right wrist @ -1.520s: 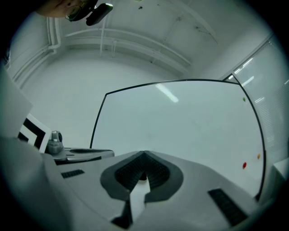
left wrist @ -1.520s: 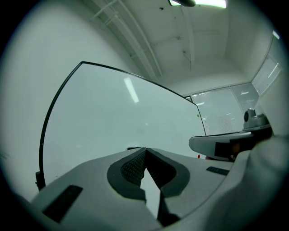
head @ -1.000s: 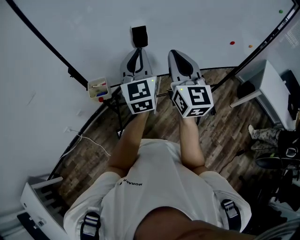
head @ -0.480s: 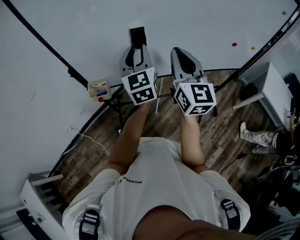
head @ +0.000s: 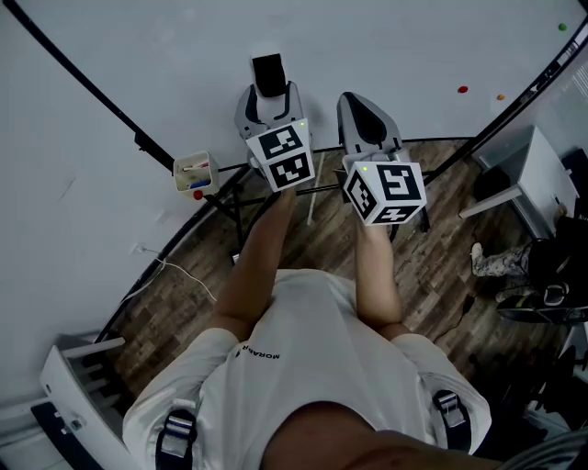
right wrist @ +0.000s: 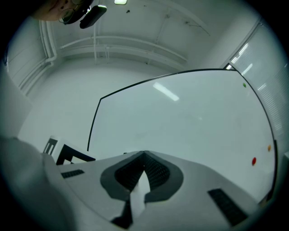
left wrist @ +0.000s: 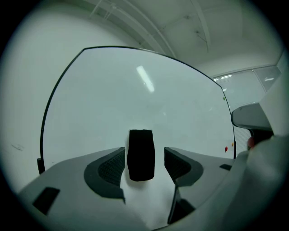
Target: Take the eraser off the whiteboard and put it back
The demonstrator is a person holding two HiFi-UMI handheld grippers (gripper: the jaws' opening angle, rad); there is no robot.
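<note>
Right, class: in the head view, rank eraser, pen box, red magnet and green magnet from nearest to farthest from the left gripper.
1. eraser, between the jaws of the left gripper, which have just been opening
2. pen box, lower left
3. red magnet, right
4. green magnet, far upper right

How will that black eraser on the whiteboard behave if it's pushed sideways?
The eraser clings unsupported to the upright whiteboard, so it is probably light and magnetic. On that glossy surface, a push would likely slide it, not tip it.
</note>
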